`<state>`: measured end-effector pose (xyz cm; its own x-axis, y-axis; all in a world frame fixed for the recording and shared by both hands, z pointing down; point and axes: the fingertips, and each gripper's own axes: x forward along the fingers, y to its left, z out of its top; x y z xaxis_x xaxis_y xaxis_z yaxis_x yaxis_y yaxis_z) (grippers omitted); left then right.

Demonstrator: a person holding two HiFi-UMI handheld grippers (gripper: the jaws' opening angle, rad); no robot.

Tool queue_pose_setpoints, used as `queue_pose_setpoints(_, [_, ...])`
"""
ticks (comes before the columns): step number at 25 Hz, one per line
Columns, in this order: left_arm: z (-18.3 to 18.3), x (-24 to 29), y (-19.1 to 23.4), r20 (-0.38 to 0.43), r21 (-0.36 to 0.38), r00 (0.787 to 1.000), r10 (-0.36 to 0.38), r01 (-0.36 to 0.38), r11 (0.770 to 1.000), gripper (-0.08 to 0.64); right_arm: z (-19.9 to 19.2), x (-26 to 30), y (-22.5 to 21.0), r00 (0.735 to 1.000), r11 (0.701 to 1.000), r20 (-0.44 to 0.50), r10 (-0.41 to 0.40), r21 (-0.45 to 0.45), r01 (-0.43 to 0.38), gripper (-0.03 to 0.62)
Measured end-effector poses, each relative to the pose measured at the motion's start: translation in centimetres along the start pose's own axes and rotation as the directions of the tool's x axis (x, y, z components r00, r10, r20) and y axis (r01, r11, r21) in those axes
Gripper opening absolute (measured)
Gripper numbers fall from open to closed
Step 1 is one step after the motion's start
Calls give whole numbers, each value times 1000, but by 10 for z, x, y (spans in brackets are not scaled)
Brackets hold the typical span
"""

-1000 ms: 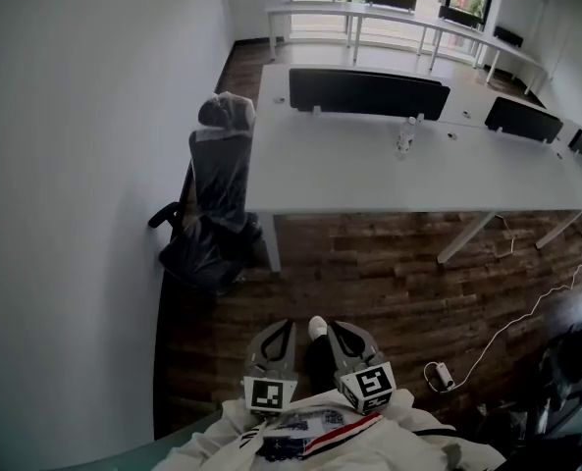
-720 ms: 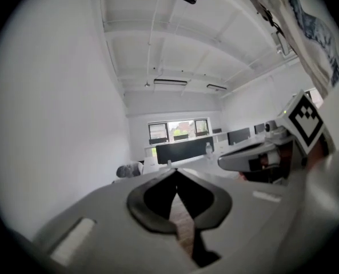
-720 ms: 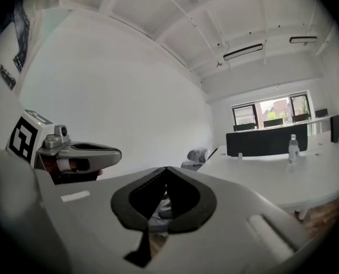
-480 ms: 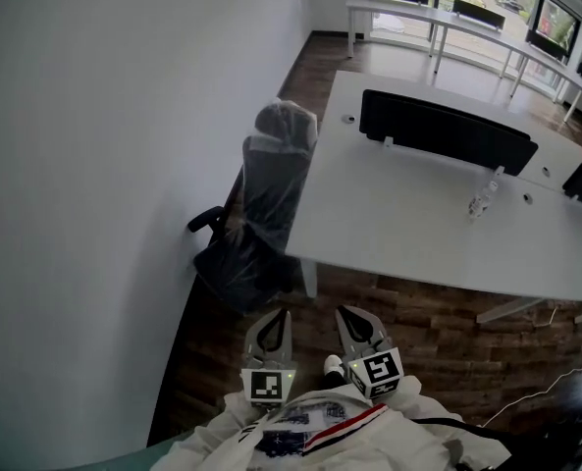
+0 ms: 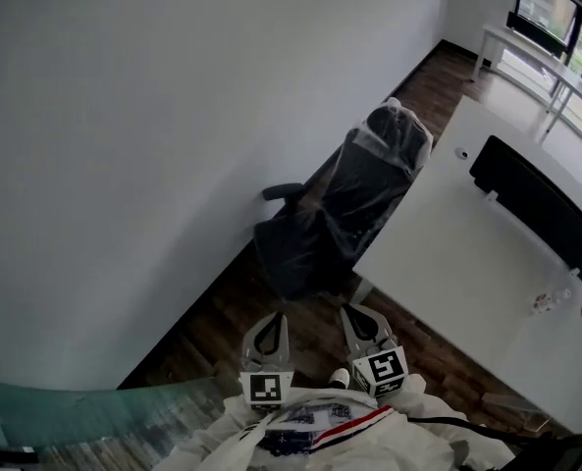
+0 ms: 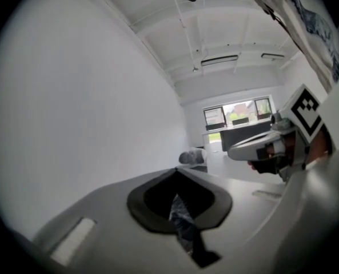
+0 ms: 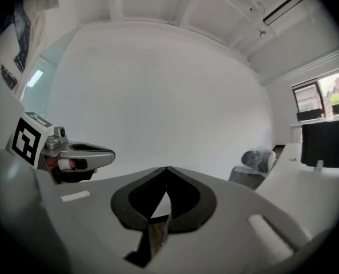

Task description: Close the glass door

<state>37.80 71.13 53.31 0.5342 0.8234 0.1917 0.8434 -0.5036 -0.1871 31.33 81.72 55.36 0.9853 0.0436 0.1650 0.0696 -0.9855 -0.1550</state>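
Head view: glass door [image 5: 79, 408] lies at lower left, left of the left gripper [image 5: 275, 319] and clear of it; right gripper [image 5: 355, 312] alongside. Left gripper view: jaws pressed together, nothing between. Right gripper view: jaws pressed together, nothing between.

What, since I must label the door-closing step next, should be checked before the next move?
1. Left gripper empty, jaws together: ok.
2. Right gripper empty, jaws together: ok.
3. Glass panel in sight: ok, but only its edge shows at the head view's lower left.
4. Handle or door edge to push located: cannot tell, none shows.
5. Grippers at the glass: not ok, both are held close to the person, apart from it.
6. Wrapped chair clear of the grippers: ok, it stands by the wall beyond them.
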Motion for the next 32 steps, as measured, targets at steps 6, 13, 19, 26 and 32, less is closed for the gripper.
queue_pose_setpoints(6, [-21,-28,65,-58,-54,974,220,-223,973,3,-2,58,58,971,971,-50,234,-36,-236,5])
queue_pose_setpoints(13, [-31,-32,145,-64,-63,952,298,-302,951,3,5,131,110,946,947,-79,315,-44,-319,5])
queue_pose_setpoints(19, [-55,-52,247,-79,-50,901,427,-432,901,3,1,221,189,885,887,-129,448,-55,-457,5])
queue_pose_setpoints(26, [-79,-109,348,-117,-54,786,607,-615,786,3,-7,292,308,743,745,-184,644,-73,-663,5])
queue_pose_setpoints(32, [-118,-171,414,-234,-79,580,780,-811,579,3,-24,344,409,516,514,-272,812,-85,-854,5])
